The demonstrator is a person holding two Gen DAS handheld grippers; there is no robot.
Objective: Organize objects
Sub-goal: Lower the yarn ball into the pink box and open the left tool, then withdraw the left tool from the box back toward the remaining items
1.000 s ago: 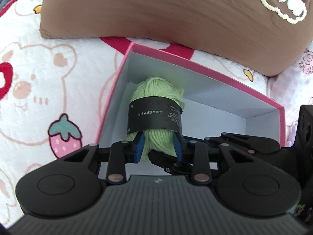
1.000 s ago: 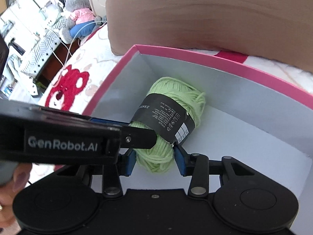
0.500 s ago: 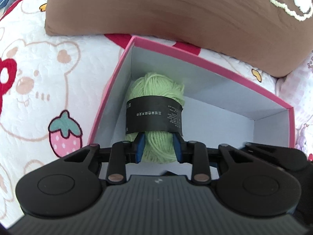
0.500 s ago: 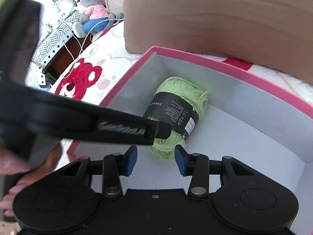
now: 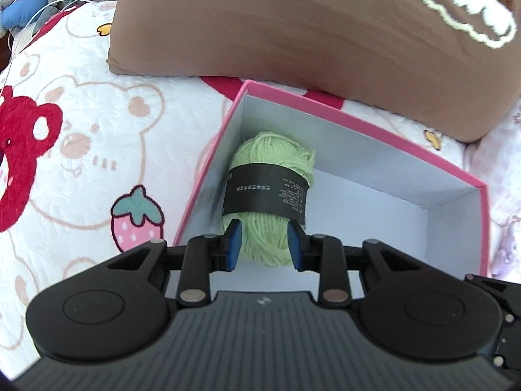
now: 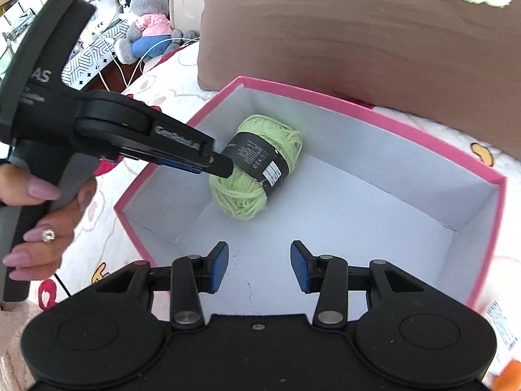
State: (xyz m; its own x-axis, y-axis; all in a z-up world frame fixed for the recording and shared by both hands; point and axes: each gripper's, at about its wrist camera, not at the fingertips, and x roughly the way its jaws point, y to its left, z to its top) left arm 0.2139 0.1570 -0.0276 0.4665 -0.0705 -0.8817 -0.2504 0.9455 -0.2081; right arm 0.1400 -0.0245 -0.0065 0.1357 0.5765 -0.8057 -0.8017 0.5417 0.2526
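Note:
A light green yarn ball (image 5: 270, 202) with a black paper band lies inside a pink box (image 5: 358, 123) with a pale grey inside, against its left wall. My left gripper (image 5: 264, 244) is shut on the ball's near end, a blue pad on each side. In the right wrist view the same yarn ball (image 6: 257, 169) shows in the box (image 6: 358, 104), with the left gripper (image 6: 224, 166) reaching it from the left in a person's hand (image 6: 49, 221). My right gripper (image 6: 259, 268) is open and empty, over the box's near floor and apart from the yarn.
The box sits on a white bedspread (image 5: 97, 130) printed with bears and strawberries. A big brown pillow (image 5: 293, 26) lies right behind the box. A grey plush toy (image 6: 146, 29), cables and furniture are beyond the bed's far left edge.
The right gripper has drawn back and up from the yarn, which earlier lay between its pads. The left gripper stays shut on the ball and has shifted slightly.

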